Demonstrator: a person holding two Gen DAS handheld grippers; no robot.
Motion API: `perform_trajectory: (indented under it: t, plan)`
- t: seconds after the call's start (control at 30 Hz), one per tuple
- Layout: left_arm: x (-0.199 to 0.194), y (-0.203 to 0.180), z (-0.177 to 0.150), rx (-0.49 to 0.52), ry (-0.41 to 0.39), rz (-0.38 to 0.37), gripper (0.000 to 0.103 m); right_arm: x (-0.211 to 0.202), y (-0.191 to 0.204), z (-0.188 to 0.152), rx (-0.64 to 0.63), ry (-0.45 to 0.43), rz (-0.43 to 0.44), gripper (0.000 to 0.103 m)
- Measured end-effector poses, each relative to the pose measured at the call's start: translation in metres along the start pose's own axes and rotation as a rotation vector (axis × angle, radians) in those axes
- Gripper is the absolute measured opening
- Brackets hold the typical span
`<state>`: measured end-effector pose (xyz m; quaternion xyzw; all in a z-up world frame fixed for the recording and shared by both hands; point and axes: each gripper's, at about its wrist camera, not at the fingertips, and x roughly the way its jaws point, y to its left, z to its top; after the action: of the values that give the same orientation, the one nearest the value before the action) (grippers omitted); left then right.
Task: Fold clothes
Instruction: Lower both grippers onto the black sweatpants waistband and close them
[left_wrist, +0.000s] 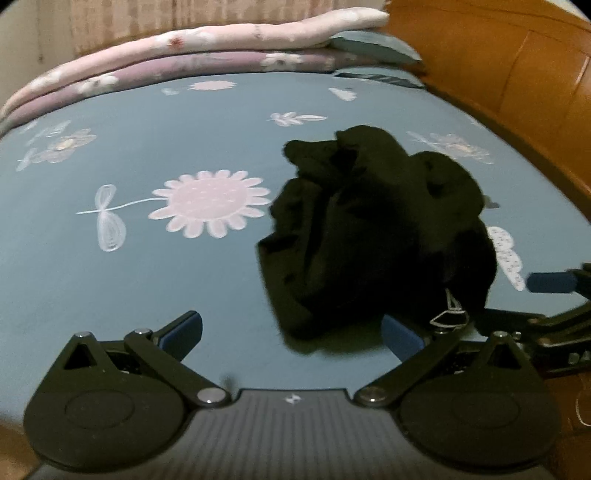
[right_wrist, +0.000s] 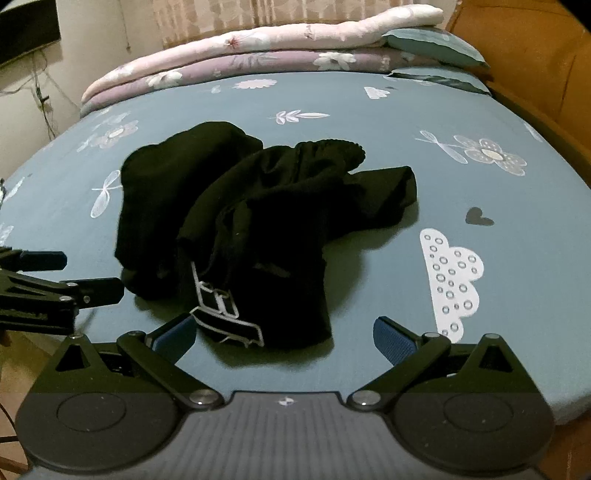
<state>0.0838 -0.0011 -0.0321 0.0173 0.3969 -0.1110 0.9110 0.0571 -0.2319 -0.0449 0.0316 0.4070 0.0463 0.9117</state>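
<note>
Bed (right_wrist: 498, 229) carried crumpled black garment (right_wrist: 258, 221), unfolded. We noted right gripper (right_wrist: 284, 332) nearer, hem dead ahead; left gripper (left_wrist: 291, 332) offset leftward. Both fingers apart, empty.

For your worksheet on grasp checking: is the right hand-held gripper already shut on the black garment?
No: the right hand-held gripper stands open, its fingers apart just short of the crumpled black garment.

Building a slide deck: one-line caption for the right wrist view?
Open right gripper faces a crumpled black garment on the floral blue bedsheet, left gripper alongside.
</note>
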Motion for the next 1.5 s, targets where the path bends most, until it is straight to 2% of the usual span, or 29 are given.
perform_trajectory:
  t: [0.13, 0.27, 0.3, 0.33, 0.4, 0.5, 0.8, 0.87, 0.9, 1.0, 1.03, 1.13, 1.3, 1.5]
  plan:
    - [0.01, -0.002, 0.001, 0.037, -0.019, -0.034, 0.102, 0.011, -0.003, 0.008, -0.026, 0.015, 0.007, 0.103]
    - [0.012, -0.002, 0.009, 0.064, -0.006, -0.083, 0.1, 0.02, -0.006, 0.017, -0.045, 0.036, 0.009, 0.103]
    - [0.012, -0.002, 0.012, 0.076, -0.003, -0.088, 0.096, 0.021, -0.007, 0.019, -0.048, 0.043, 0.01, 0.103]
    - [0.011, -0.002, 0.015, 0.093, -0.004, -0.089, 0.086, 0.022, -0.008, 0.02, -0.051, 0.046, 0.012, 0.103]
    - [0.01, -0.003, 0.021, 0.126, -0.005, -0.093, 0.073, 0.02, -0.01, 0.023, -0.061, 0.044, 0.013, 0.103]
    - [0.01, -0.002, 0.031, 0.156, 0.011, -0.146, 0.061, 0.018, -0.013, 0.027, -0.076, 0.041, 0.014, 0.103]
    - [0.014, -0.015, 0.063, 0.244, 0.047, -0.254, 0.056, 0.009, -0.016, 0.049, -0.123, 0.063, 0.016, 0.103]
    - [0.02, -0.018, 0.069, 0.266, 0.072, -0.275, 0.049, 0.006, -0.016, 0.057, -0.117, 0.059, 0.017, 0.103]
    - [0.024, -0.018, 0.072, 0.268, 0.093, -0.291, 0.038, 0.005, -0.016, 0.062, -0.114, 0.057, 0.017, 0.103]
    - [0.031, -0.015, 0.082, 0.256, 0.134, -0.338, 0.017, 0.004, -0.018, 0.075, -0.1, 0.056, 0.014, 0.103]
    - [0.031, -0.014, 0.086, 0.261, 0.131, -0.337, 0.012, 0.004, -0.018, 0.08, -0.094, 0.056, 0.013, 0.103]
    - [0.029, -0.007, 0.104, 0.266, 0.114, -0.326, 0.011, 0.005, -0.02, 0.093, -0.078, 0.055, 0.01, 0.103]
    - [0.029, 0.009, 0.143, 0.281, 0.07, -0.257, 0.01, 0.008, -0.02, 0.114, -0.055, 0.04, 0.013, 0.103]
    - [0.039, 0.027, 0.177, 0.272, 0.024, -0.181, 0.01, 0.021, -0.015, 0.132, -0.017, 0.043, 0.081, 0.103]
